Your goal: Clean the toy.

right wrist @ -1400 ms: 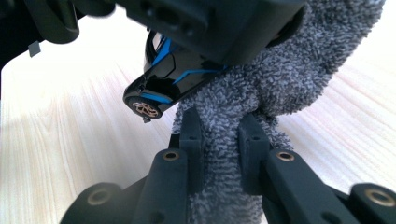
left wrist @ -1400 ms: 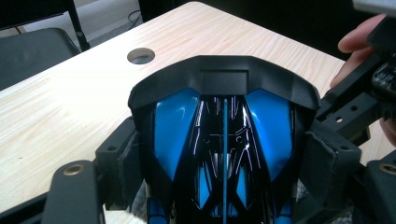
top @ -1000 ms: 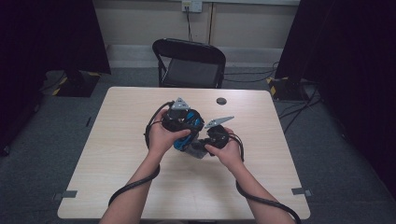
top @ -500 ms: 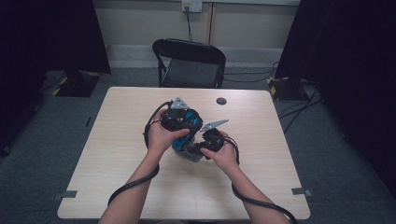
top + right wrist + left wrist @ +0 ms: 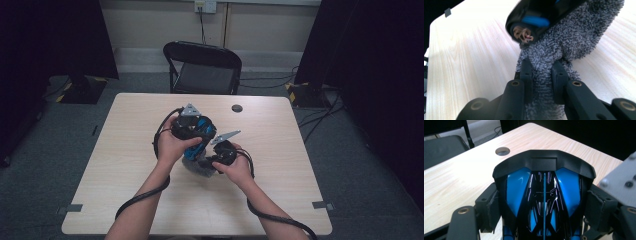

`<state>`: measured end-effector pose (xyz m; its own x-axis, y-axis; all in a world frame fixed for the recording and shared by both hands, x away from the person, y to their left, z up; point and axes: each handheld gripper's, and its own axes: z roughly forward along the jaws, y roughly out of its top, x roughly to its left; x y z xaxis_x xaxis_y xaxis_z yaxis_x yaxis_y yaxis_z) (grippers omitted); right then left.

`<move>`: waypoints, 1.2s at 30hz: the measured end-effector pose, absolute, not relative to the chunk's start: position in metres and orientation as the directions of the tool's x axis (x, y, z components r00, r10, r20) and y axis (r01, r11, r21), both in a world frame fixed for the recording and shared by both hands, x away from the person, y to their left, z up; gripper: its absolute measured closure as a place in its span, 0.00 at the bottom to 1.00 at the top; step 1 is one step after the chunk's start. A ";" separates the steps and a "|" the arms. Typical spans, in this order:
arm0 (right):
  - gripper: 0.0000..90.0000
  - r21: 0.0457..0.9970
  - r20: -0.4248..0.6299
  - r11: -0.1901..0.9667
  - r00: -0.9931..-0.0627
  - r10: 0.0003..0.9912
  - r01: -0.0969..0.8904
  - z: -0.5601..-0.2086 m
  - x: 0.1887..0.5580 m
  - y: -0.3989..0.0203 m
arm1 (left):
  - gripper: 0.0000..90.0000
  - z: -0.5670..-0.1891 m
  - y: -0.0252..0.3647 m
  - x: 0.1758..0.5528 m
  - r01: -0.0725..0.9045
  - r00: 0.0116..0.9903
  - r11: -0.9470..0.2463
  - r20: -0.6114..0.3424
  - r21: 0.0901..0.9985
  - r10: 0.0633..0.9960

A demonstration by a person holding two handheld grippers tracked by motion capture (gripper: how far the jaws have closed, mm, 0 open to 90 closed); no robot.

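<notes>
A glossy blue-and-black object (image 5: 202, 125) is held above the middle of the table. My left gripper (image 5: 192, 131) is shut on it; in the left gripper view the pads (image 5: 596, 206) press its two sides (image 5: 544, 192). A grey fuzzy cloth (image 5: 196, 167) hangs under the object down to the tabletop. My right gripper (image 5: 212, 161) comes in from the right and is shut on this cloth. In the right gripper view the jaws (image 5: 541, 72) pinch a fold of the cloth (image 5: 574, 37), which lies against the object's dark underside (image 5: 536, 12).
The light wooden table (image 5: 130, 150) has a round cable hole (image 5: 237, 108) near its far edge. A black folding chair (image 5: 205, 70) stands behind it. Dark curtains hang at both sides. Cables trail from both grippers toward the table's near edge.
The right hand has edged slightly left and closer to the object, cloth still pinched. The left hand and the object have stayed put.
</notes>
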<state>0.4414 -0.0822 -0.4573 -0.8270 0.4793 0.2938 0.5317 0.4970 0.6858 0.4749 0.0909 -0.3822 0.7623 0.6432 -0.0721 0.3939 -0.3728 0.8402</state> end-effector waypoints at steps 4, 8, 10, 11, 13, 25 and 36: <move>0.84 0.675 0.285 0.518 -0.833 0.474 0.525 -0.461 0.440 -0.080 | 0.28 -0.379 0.094 0.476 0.391 0.761 -0.368 -0.071 0.844 0.645; 0.84 0.669 0.280 0.527 -0.834 0.475 0.524 -0.462 0.439 -0.081 | 0.28 -0.378 0.098 0.476 0.398 0.752 -0.360 -0.076 0.844 0.654; 0.84 0.666 0.275 0.531 -0.834 0.478 0.524 -0.461 0.439 -0.084 | 0.28 -0.378 0.101 0.477 0.400 0.750 -0.360 -0.075 0.843 0.658; 0.84 0.665 0.272 0.532 -0.833 0.481 0.524 -0.461 0.440 -0.085 | 0.28 -0.377 0.102 0.477 0.401 0.748 -0.358 -0.076 0.843 0.659; 0.84 0.663 0.256 0.539 -0.834 0.489 0.519 -0.459 0.440 -0.088 | 0.28 -0.377 0.105 0.477 0.401 0.746 -0.362 -0.070 0.842 0.663; 0.84 0.668 0.238 0.523 -0.818 0.523 0.529 -0.449 0.446 -0.113 | 0.28 -0.379 0.120 0.477 0.416 0.735 -0.381 -0.059 0.826 0.675; 0.84 0.680 0.223 0.481 -0.781 0.583 0.553 -0.442 0.453 -0.146 | 0.28 -0.384 0.136 0.477 0.440 0.720 -0.399 -0.050 0.804 0.692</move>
